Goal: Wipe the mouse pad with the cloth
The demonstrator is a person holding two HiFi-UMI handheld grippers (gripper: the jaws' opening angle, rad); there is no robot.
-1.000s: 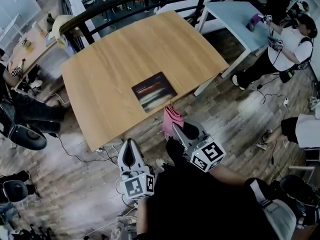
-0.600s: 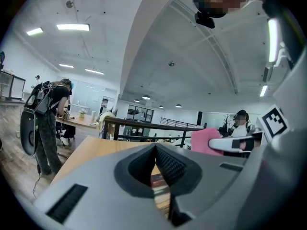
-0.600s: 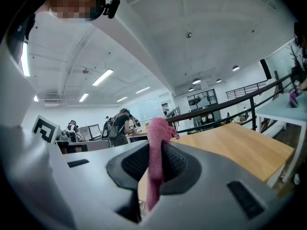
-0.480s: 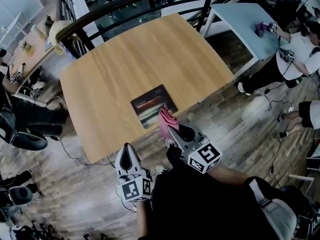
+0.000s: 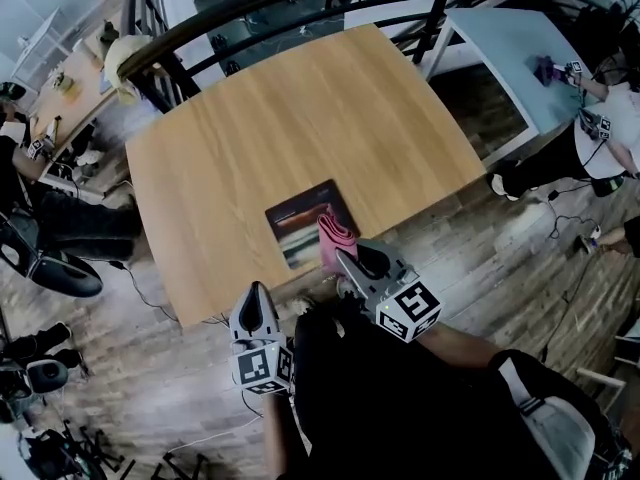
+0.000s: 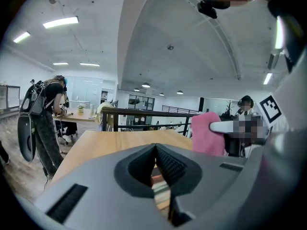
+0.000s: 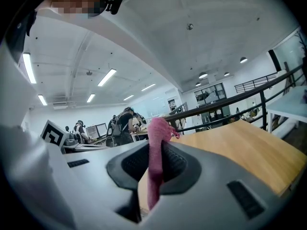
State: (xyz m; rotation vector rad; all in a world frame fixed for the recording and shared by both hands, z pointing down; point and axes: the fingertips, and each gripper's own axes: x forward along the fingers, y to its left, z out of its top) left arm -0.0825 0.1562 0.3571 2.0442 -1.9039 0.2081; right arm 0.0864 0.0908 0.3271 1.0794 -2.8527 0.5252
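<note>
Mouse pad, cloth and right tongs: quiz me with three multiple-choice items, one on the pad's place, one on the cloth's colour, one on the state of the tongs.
1. Where does the mouse pad lie?
A. on the floor
B. on the wooden table, near the person's edge
C. on the blue table

2. What colour is the cloth?
A. pink
B. green
C. white

3. How do the right tongs stand?
A. open and empty
B. shut on the mouse pad
C. shut on the cloth

Answers: 1 B, the head view shows it flat on the wood by the near edge. 2 A, it shows pink in all three views. 3 C, the right gripper view shows the cloth pinched between the jaws.
</note>
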